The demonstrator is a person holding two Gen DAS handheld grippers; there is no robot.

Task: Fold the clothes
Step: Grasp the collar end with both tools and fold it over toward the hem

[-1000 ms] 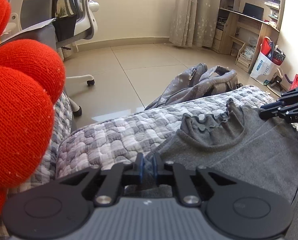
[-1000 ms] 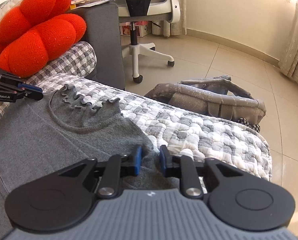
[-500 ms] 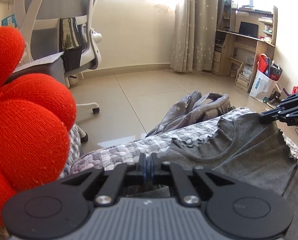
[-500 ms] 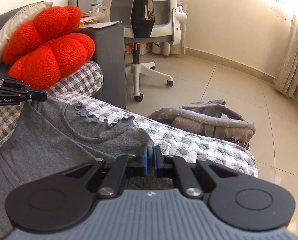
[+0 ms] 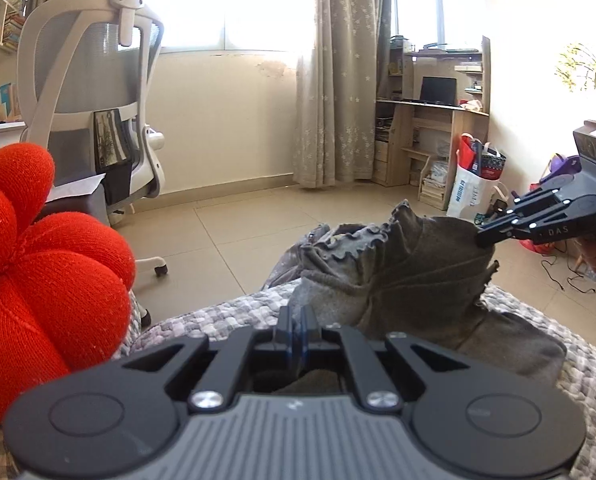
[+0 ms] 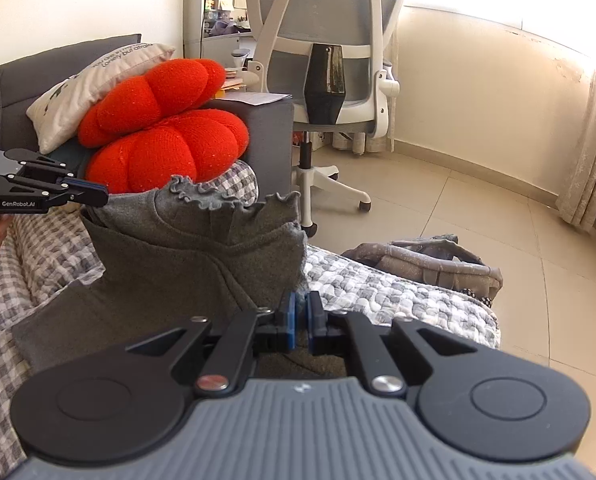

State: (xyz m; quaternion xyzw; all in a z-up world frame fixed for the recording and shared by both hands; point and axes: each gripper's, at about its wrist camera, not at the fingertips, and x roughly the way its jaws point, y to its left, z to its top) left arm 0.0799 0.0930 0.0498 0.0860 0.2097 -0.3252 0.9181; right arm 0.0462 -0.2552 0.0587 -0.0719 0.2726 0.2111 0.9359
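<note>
Top now off the sofa cover at its neck end: a second ago it lay flat, now the ruffled collar stands up mid-frame while the lower part trails on the cover at lower right. Left gripper clamped on one shoulder, fingers together on cloth. Right gripper likewise pinched on the other shoulder (both shoulders hang between the two tools). Both rose together. Judgement: lift done, garment ready to be carried over for the first fold. Red cushion at left edge, clear of it.
</note>
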